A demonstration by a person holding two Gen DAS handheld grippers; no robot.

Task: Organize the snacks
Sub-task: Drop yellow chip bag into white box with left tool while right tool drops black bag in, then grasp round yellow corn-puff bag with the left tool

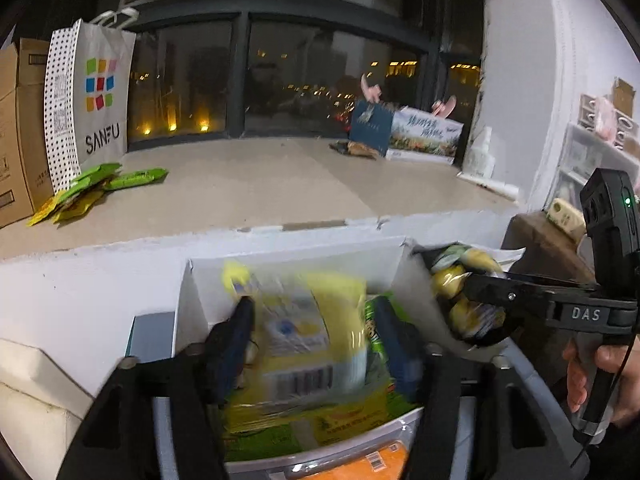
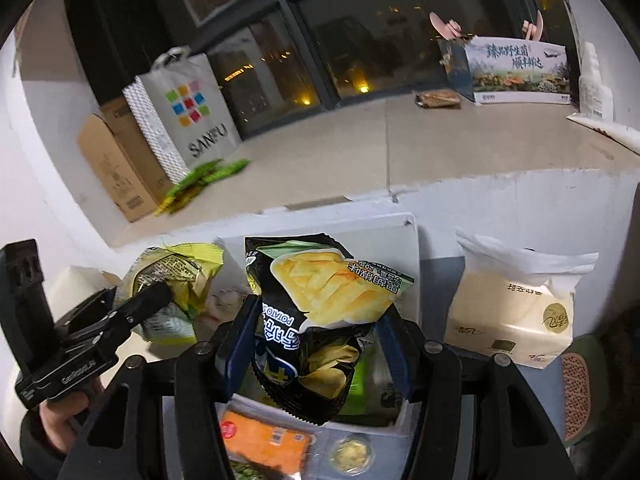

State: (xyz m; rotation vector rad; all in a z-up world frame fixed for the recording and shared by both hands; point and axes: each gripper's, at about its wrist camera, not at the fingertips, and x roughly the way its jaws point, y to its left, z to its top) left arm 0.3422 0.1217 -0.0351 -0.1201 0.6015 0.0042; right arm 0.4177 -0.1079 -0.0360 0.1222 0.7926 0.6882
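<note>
A: While I look along my left hand-held gripper, is anything between its fingers?

B: Yes, its fingers are clamped on a yellow snack packet, blurred, barcode facing me. It hangs just above a white box directly ahead, where green packets lie below the fingertips.

A: And my right hand-held gripper?

B: Clamped on a black potato chip bag, held upright between both fingers, just above the same white box. Below the fingers sit an orange packet and a small round yellow item.

A: What's to its right?

B: A cream tissue pack, near, apart from the box. To its left, my other hand-held gripper holds its packet close beside the chip bag; touching or not, I cannot tell.
</note>
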